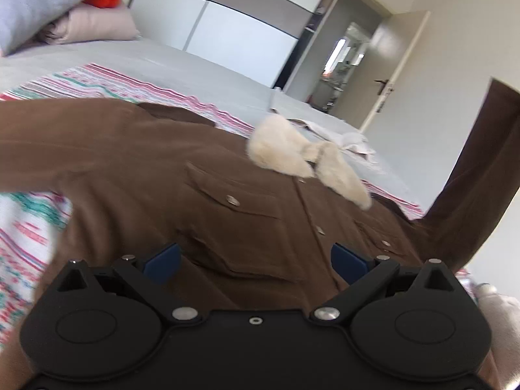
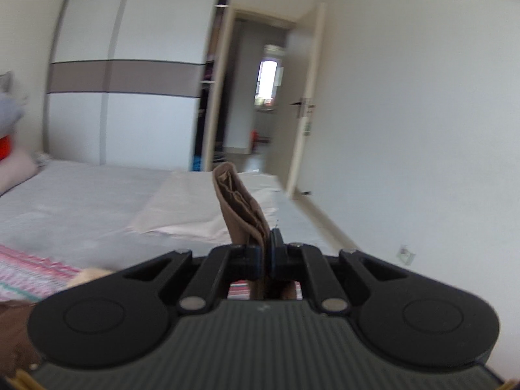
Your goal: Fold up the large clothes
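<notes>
A brown suede jacket with a cream fleece collar [image 1: 195, 178] lies spread on the grey bed [image 1: 201, 65]. The left gripper [image 1: 255, 261] hovers over it, jaws apart. The right gripper [image 2: 266, 256] is clamped on the jacket's brown sleeve cuff [image 2: 239, 204], lifted above the bed.

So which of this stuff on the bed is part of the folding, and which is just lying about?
Part of the job:
- brown buttoned jacket with cream fleece collar
- right gripper, clamping its sleeve cuff
- left gripper, open

Lying about:
- striped pink blanket
- pillows
- pale cloth
</notes>
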Action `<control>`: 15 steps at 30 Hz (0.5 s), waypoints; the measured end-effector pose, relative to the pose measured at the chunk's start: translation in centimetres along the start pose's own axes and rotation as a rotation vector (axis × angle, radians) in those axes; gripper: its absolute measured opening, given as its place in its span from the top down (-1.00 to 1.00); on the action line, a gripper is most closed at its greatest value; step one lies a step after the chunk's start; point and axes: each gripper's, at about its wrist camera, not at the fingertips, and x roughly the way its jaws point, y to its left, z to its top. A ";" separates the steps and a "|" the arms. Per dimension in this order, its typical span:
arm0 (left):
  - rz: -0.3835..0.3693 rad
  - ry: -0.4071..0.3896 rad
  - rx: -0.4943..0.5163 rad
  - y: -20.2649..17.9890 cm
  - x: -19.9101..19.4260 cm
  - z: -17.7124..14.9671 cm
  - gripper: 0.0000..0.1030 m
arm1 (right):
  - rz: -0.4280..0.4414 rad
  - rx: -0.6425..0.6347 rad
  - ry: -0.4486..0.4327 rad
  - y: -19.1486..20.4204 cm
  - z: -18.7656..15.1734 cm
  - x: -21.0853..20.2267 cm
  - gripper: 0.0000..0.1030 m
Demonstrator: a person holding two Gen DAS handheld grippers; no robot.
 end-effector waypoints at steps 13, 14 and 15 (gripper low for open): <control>0.049 -0.036 -0.117 4.0 -1.7 2.2 -0.94 | 0.407 -0.086 0.330 21.4 -5.8 4.3 0.75; 0.045 -0.034 -0.127 4.2 -1.8 2.3 -0.93 | 0.432 -0.087 0.364 22.1 -6.7 4.2 0.73; 0.036 -0.034 -0.135 4.3 -1.9 2.5 -0.93 | 0.457 -0.097 0.382 22.6 -7.2 3.6 0.51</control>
